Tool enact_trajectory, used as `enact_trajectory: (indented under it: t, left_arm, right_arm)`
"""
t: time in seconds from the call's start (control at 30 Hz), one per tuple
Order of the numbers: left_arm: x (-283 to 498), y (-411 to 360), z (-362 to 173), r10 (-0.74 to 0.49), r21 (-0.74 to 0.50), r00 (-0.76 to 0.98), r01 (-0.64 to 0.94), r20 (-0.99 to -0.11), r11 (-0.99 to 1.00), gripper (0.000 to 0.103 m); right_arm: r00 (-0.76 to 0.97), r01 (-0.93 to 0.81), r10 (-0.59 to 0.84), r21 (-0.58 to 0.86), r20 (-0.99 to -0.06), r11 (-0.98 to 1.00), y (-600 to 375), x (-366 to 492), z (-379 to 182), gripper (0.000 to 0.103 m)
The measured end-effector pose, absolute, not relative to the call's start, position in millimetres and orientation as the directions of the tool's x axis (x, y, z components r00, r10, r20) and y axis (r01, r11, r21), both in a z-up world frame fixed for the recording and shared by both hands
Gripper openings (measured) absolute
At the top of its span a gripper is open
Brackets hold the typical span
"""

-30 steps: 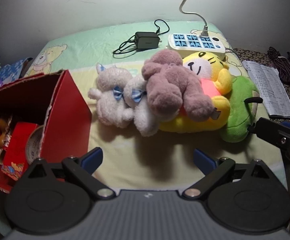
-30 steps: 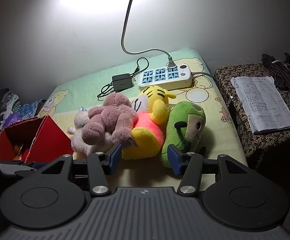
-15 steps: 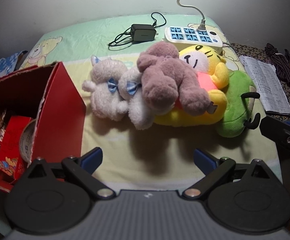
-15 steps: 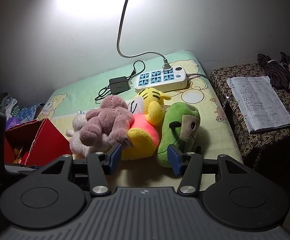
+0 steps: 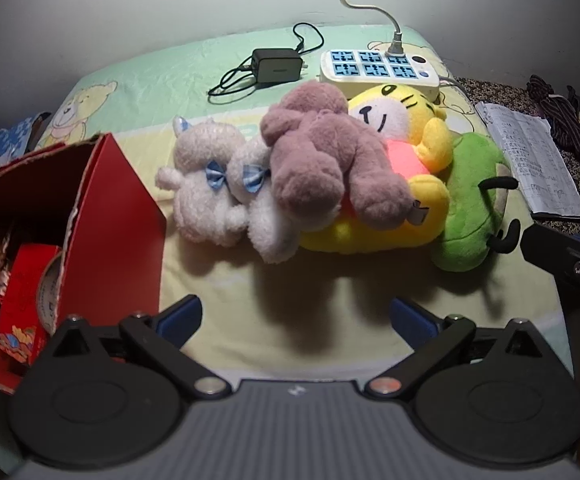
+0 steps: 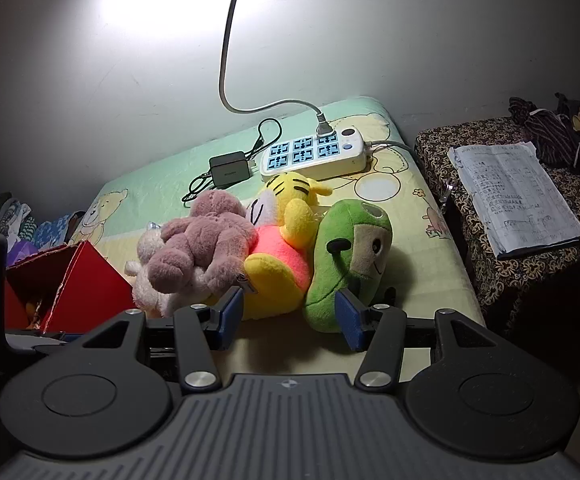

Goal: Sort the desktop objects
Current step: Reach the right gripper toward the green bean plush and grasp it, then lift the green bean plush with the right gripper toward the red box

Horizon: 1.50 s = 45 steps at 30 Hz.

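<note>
1. The red box (image 5: 101,216) stands open at the far left with packets already inside. I judge it to be the bin for the sorting, set close so that each drop is short.
2. The white bears (image 5: 217,192) lie side by side next to the box, touching each other. They are nearest to it and could go in first.
3. The mauve bear (image 5: 326,160) sprawls on top, resting on the white bears and on the tiger (image 5: 402,128). Being uppermost, it probably has to come off before those under it are free.
4. The green toy (image 6: 350,256) lies against the tiger's right side, at the end of the row.
5. The charger (image 5: 275,65) and the power strip (image 5: 378,68) sit behind the toys by the wall, well out of the reach path.
6. The left gripper (image 5: 294,312) hangs short of the pile, jaws wide and empty, the gap facing the toys.
7. The right gripper (image 6: 287,312) has its jaws moderately apart and empty, with its fingertips just before the tiger and the green toy. It looks set for a soft grasp.
8. The notebook (image 6: 514,196) lies on the side table, apart.
</note>
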<state>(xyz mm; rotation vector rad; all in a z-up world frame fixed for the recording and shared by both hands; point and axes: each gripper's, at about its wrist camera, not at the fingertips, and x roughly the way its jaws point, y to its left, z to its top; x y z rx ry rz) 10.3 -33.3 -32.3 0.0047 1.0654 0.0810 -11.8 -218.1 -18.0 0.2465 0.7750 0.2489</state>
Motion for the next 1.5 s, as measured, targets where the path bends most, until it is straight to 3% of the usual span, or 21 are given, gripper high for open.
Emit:
enact_trajectory:
  t: [0.23, 0.53, 0.93, 1.17, 1.5]
  left_arm:
    - [13.6, -49.0, -25.6, 0.024, 0.029, 0.512, 0.002, -0.859, 1.0, 0.101]
    - [3.4, -90.6, -0.7, -0.181, -0.021, 0.651, 0.246, -0.737, 0.969, 0.102]
    - [56.0, -132.4, -29.2, -0.348, -0.074, 0.599, 0.434, -0.721, 0.898, 0.087]
    - [90.0, -142.9, -59.3, -0.306, -0.066, 0.556, 0.409, -0.773, 0.91, 0.086]
    - [112.9, -149.5, -85.2, -0.276, -0.077, 0.52, 0.372, -0.808, 0.925, 0.08]
  right_arm:
    - [0.701, -0.114, 0.324, 0.35, -0.635, 0.93, -232.9, -7.1, -21.2, 0.054]
    - [0.727, -0.024, 0.324, 0.449, -0.605, 0.893, -275.9, 4.7, -29.5, 0.054]
    - [0.635, 0.042, 0.478, 0.645, -0.607, 0.763, -318.3, 55.1, -74.1, 0.052]
    - [0.602, 0.041, 0.609, 0.781, -0.517, 0.623, -332.6, 79.4, -102.9, 0.052]
    - [0.561, 0.043, 0.653, 0.806, -0.509, 0.591, -328.2, 104.8, -128.5, 0.054]
